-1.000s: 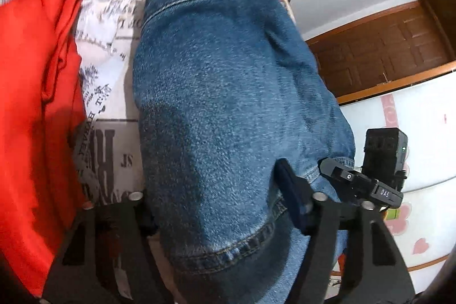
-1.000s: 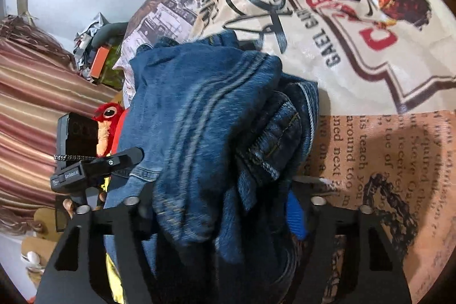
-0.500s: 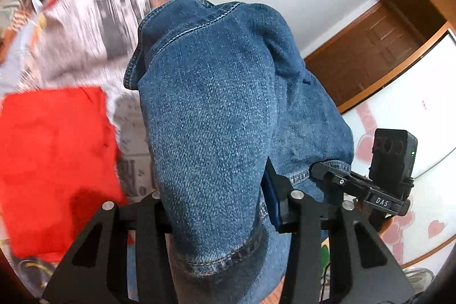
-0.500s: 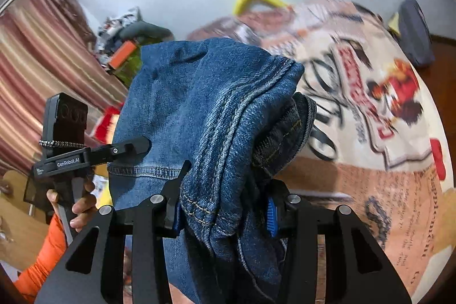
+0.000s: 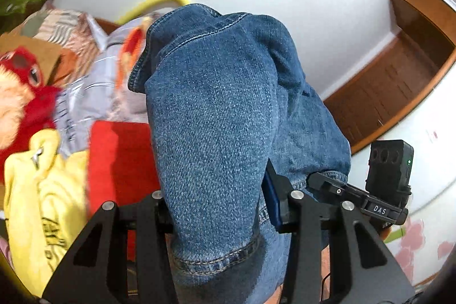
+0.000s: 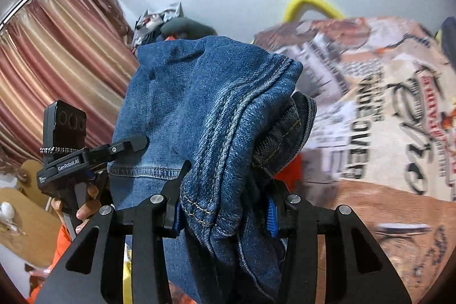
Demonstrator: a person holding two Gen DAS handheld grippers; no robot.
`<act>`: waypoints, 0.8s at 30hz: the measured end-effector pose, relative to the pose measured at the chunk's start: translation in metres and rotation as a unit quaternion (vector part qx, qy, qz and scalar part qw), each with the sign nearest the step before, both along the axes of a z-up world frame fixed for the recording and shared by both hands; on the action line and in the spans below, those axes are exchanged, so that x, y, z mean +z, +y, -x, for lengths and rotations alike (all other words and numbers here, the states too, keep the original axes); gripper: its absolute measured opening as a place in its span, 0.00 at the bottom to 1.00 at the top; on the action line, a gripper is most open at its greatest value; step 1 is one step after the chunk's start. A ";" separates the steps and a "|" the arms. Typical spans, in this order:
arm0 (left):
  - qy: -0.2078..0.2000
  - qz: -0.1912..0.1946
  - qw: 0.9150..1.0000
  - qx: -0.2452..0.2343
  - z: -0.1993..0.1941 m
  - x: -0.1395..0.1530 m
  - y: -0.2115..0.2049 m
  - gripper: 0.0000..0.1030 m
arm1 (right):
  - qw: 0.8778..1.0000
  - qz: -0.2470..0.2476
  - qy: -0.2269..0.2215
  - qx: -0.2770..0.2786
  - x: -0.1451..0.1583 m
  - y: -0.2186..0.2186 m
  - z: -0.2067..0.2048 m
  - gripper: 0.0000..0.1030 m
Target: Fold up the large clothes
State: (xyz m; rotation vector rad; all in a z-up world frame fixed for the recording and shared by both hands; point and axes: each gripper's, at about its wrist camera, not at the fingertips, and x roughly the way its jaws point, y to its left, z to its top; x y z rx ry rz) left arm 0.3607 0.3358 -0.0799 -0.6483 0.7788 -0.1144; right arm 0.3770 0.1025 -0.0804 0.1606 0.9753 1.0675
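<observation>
A pair of blue jeans hangs bunched between both grippers, lifted above the bed. My left gripper is shut on a hemmed fold of the jeans, which drape over and hide its fingertips. My right gripper is shut on a thick seamed bundle of the same jeans. The other gripper shows in each view: the right one at the right edge of the left wrist view, the left one at the left of the right wrist view, held by a hand.
A printed bedspread covers the bed below. A folded red garment, a yellow garment and a red plush toy lie on it at the left. A striped curtain hangs left, a wooden door right.
Both grippers have risen and tilted up with the jeans; the bed has dropped lower in view and the wall and ceiling now show. Both grips are unchanged.
</observation>
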 end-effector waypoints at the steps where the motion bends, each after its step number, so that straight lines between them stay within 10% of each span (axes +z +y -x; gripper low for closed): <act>1: 0.006 0.003 1.000 0.006 -0.004 -0.007 0.016 0.42 | 1.000 0.002 0.009 0.005 -0.009 0.010 0.000 0.39; 13: 0.122 0.024 0.991 0.041 -0.036 -0.149 0.084 0.42 | 0.991 0.067 0.116 0.012 -0.136 0.084 -0.043 0.39; 24: 0.144 -0.086 0.985 0.030 -0.014 -0.142 0.056 0.60 | 0.989 0.131 0.065 0.007 -0.139 0.070 -0.027 0.48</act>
